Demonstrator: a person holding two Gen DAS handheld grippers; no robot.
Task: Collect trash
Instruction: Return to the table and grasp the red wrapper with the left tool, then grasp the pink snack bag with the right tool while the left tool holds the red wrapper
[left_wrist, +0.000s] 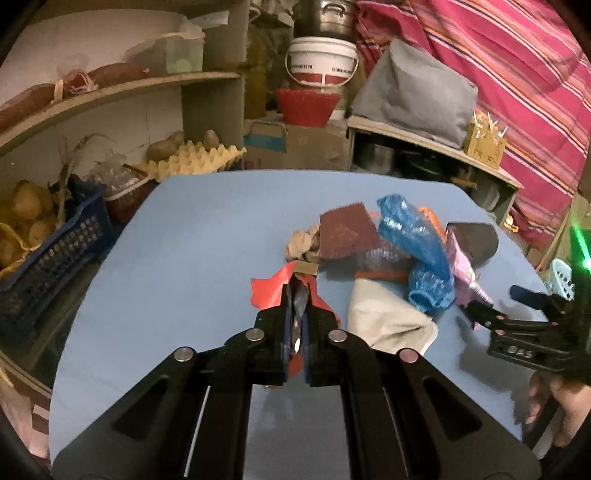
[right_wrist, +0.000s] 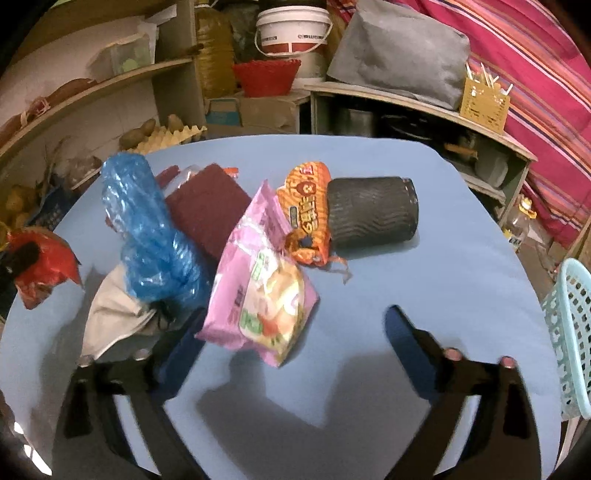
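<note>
My left gripper (left_wrist: 297, 282) is shut on a red wrapper (left_wrist: 267, 291), held a little above the blue table (left_wrist: 177, 266); the same red wrapper (right_wrist: 40, 269) shows at the left edge of the right wrist view. My right gripper (right_wrist: 291, 332) stands open, with the near end of a pink snack packet (right_wrist: 258, 295) between its fingers and the pads apart from it. Around the packet lie a blue plastic bag (right_wrist: 147, 236), an orange snack packet (right_wrist: 306, 214), a dark cup (right_wrist: 373, 212) on its side, a maroon square (right_wrist: 207, 210) and a white cloth (right_wrist: 110, 314).
A light-blue mesh basket (right_wrist: 570, 332) stands at the table's right edge. Shelves behind hold an egg tray (left_wrist: 199, 160), potatoes and a blue crate (left_wrist: 51, 254). A white bucket (left_wrist: 321, 62), a red basket (left_wrist: 306, 105) and a grey bag (left_wrist: 417, 92) sit at the back.
</note>
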